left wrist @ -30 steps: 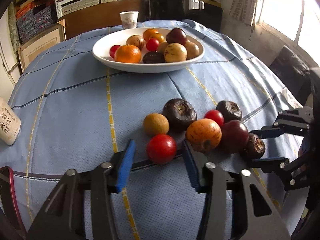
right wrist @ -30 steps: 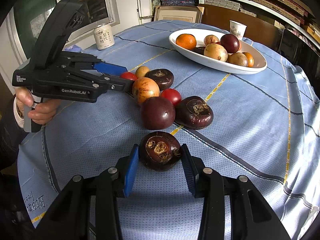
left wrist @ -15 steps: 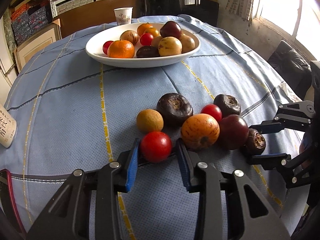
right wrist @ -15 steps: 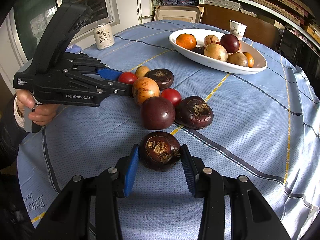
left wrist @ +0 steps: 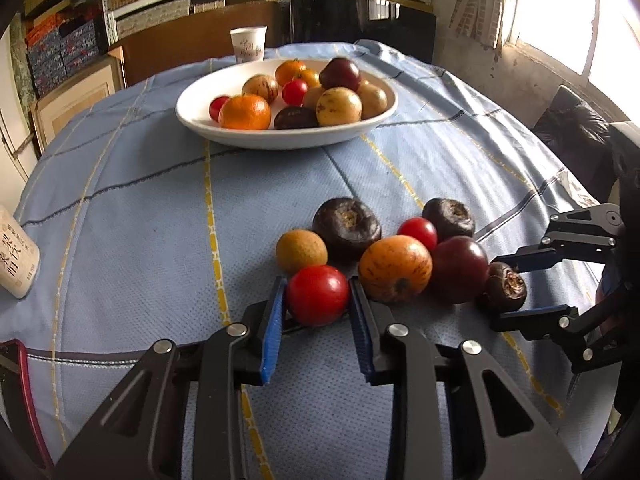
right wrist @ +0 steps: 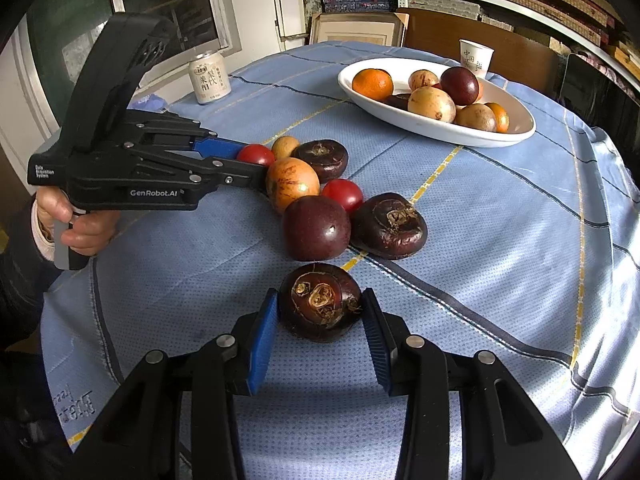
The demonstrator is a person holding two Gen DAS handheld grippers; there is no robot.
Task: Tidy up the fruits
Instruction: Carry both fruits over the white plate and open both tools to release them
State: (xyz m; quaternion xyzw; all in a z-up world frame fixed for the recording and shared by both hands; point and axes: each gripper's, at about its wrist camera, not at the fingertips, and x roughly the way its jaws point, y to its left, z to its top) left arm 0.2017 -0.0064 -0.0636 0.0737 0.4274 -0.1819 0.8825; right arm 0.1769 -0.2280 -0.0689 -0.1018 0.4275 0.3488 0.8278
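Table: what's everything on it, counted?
Tablecloth: one, blue, covering table.
Bowl: one, white, far side.
Bowl fruit: about ten, mixed colours, inside.
Paper cup: one, white, behind bowl.
Can: one, white, table edge.
Tomatoes: two, red, near cluster.
Water chestnuts: three, dark brown, cluster.
Speckled fruit: one, orange, cluster.
Round fruit: one, purple, cluster.
Small fruit: one, tan, cluster.
Left gripper: black, blue pads, shut on a tomato.
Right gripper: same, shut on a water chestnut.
Hand: one, holding left gripper.

left claw (left wrist: 318, 304) clamped on red tomato (left wrist: 317, 294), tablecloth (left wrist: 140, 220)
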